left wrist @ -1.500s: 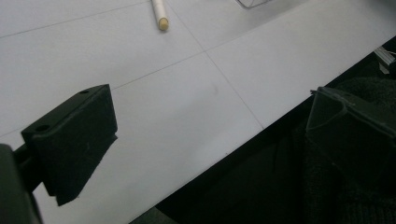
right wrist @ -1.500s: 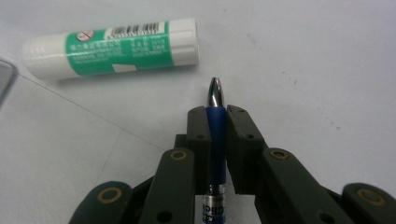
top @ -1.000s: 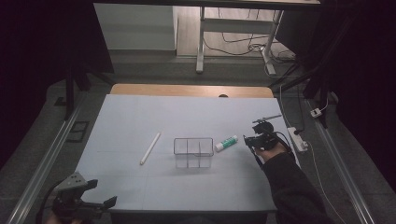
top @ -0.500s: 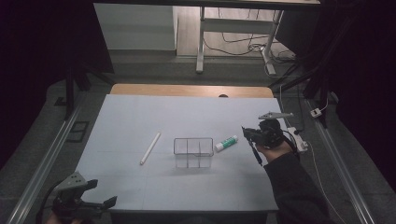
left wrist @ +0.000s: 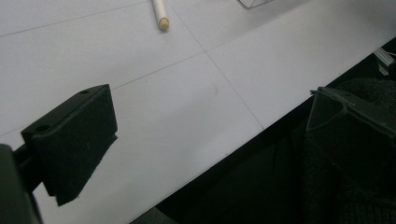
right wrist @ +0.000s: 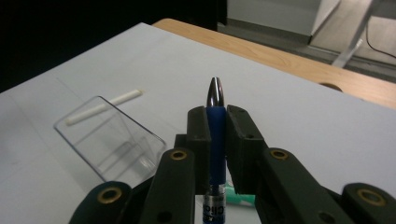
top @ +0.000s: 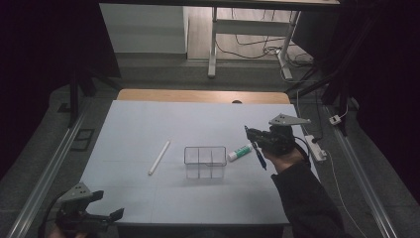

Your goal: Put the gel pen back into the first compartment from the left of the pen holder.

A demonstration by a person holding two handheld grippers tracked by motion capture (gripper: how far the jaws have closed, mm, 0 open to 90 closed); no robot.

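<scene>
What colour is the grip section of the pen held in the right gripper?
Blue, with a silver tip; the pen shows best in the right gripper view.

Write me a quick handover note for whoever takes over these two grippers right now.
Right gripper: shut on the blue pen, held above the table, right of the clear organizer.
Left gripper: open, holding nothing, at the table's near left corner.
On the table: white stick left of the organizer; green-capped tube lying at its right side.
Done: pen picked up.
Left, probably: pen into an organizer compartment, then likely the tube and stick.
</scene>
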